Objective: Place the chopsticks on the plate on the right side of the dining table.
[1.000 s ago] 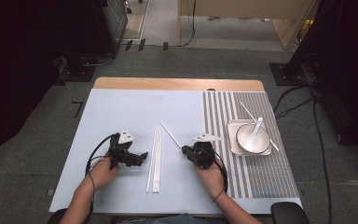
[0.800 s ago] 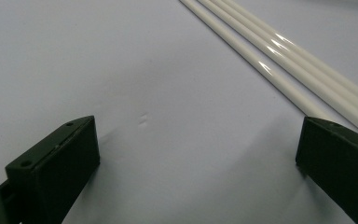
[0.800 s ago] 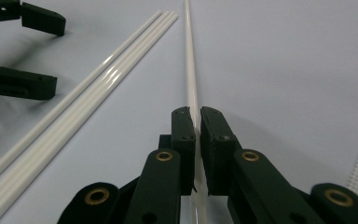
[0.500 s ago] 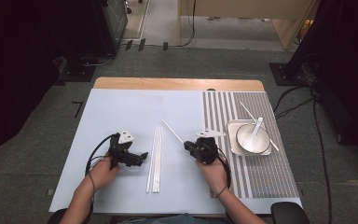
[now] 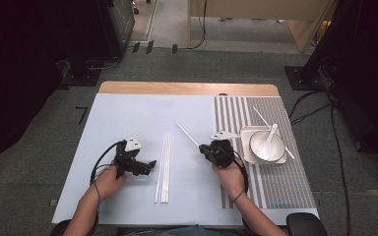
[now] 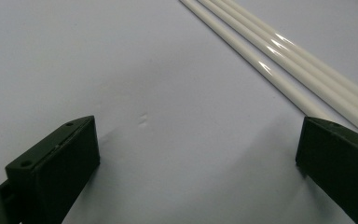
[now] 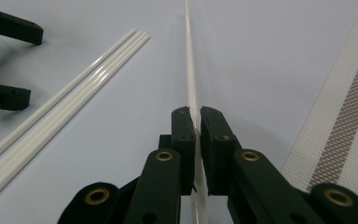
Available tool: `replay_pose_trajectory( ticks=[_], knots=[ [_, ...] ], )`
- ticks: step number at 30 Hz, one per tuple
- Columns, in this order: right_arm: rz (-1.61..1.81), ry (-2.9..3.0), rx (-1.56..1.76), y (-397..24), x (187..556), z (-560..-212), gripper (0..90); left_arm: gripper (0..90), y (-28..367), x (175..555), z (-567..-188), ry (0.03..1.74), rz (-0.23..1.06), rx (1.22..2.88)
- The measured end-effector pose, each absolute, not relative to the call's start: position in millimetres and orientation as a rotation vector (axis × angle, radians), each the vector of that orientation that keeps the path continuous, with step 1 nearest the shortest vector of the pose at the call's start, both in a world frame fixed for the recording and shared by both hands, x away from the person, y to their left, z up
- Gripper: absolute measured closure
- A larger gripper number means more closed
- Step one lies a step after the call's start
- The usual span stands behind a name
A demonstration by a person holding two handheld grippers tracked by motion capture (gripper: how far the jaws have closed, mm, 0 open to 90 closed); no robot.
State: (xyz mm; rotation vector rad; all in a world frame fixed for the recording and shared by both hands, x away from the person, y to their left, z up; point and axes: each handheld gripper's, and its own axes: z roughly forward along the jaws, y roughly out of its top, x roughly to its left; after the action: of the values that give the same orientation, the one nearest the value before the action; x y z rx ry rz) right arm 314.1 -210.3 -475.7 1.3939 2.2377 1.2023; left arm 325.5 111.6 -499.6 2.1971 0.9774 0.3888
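Observation:
Three white sticks [image 5: 162, 167] lie side by side on the pale blue mat [image 5: 128, 113]. My left gripper [image 5: 150, 164] rests just left of them, open, its jaws wide apart over bare mat [image 6: 198, 135]; the sticks [image 6: 284, 56] run past its right jaw. My right gripper [image 5: 203, 148] is shut on a fourth white stick [image 5: 187, 133], which points toward the far left. In the right gripper view the jaws [image 7: 197, 116] pinch that stick [image 7: 189, 56] near one end. The three sticks [image 7: 74, 93] and the left gripper [image 7: 16, 63] show at the left of that view.
A striped placemat [image 5: 275, 182] covers the table's right side. On it stands a square white plate [image 5: 246, 142] with a bowl [image 5: 267, 150] and a white spoon [image 5: 271, 133]. Another thin white stick [image 5: 262, 119] lies across the plate's far side.
My right gripper has shifted a little to the right and away from the table's near edge, carrying the stick with it. The left gripper and the three sticks have stayed put.

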Motion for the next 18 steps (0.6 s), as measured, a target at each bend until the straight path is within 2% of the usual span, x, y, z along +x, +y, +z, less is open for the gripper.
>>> replay_pose_trajectory(
  ticks=[18],
  knots=[
    [1.183,2.202,1.44,-238.7,330.8,-457.4,85.3,0.0,111.7,325.7,-499.5,0.977,0.386,2.198]
  ],
)
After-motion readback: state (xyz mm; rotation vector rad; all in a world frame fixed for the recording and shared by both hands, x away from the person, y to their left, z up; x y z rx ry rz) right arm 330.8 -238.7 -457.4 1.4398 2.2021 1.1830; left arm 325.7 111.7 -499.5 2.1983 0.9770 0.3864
